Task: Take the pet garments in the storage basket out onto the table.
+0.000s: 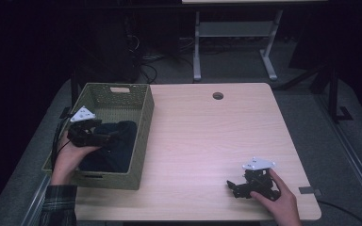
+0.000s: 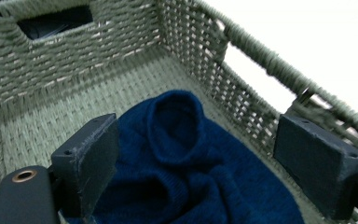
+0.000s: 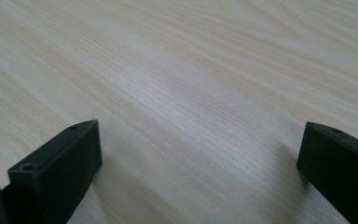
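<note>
Knitwear sits in the woven basket [image 1: 143, 127] — a dark blue sweater [image 2: 186, 172] bunched loosely on its floor, toward the near end, at the left side of the table [image 1: 207, 136]. The left gripper [image 1: 104, 137] hangs over it inside the basket, and in the left gripper view its jaws stand wide apart on either side of the knit with nothing between them; whether they touch the fabric I cannot tell. The right gripper [image 1: 231, 187] rests well apart at the near right of the bare tabletop, jaws likewise spread wide over plain wood [image 3: 191, 93], holding nothing. Judging by this, the garment is either just dropped in or about to be picked out — the pictures fit both. If putting away is the job, it looks essentially done, with only the withdrawal of the left hand [image 1: 70, 157] remaining.
</note>
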Action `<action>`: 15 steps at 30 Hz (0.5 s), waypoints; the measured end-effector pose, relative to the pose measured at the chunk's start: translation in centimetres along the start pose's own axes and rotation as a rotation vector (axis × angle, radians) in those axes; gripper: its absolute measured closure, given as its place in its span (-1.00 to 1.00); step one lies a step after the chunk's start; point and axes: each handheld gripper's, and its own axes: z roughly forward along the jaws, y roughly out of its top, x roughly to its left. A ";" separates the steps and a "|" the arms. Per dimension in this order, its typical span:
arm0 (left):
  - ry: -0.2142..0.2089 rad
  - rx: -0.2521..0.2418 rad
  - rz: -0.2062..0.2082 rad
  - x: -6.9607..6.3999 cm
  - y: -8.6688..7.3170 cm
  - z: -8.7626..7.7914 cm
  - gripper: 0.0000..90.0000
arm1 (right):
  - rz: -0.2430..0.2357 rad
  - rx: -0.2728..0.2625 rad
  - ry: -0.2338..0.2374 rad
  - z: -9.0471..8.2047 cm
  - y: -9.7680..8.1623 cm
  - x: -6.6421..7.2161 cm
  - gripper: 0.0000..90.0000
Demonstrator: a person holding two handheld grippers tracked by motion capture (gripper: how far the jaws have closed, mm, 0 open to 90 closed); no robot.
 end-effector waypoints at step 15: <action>-0.006 0.111 -0.006 0.5 -1.2 1.7 -0.70 | 0.000 0.000 0.000 0.0 0.0 0.0 -1.00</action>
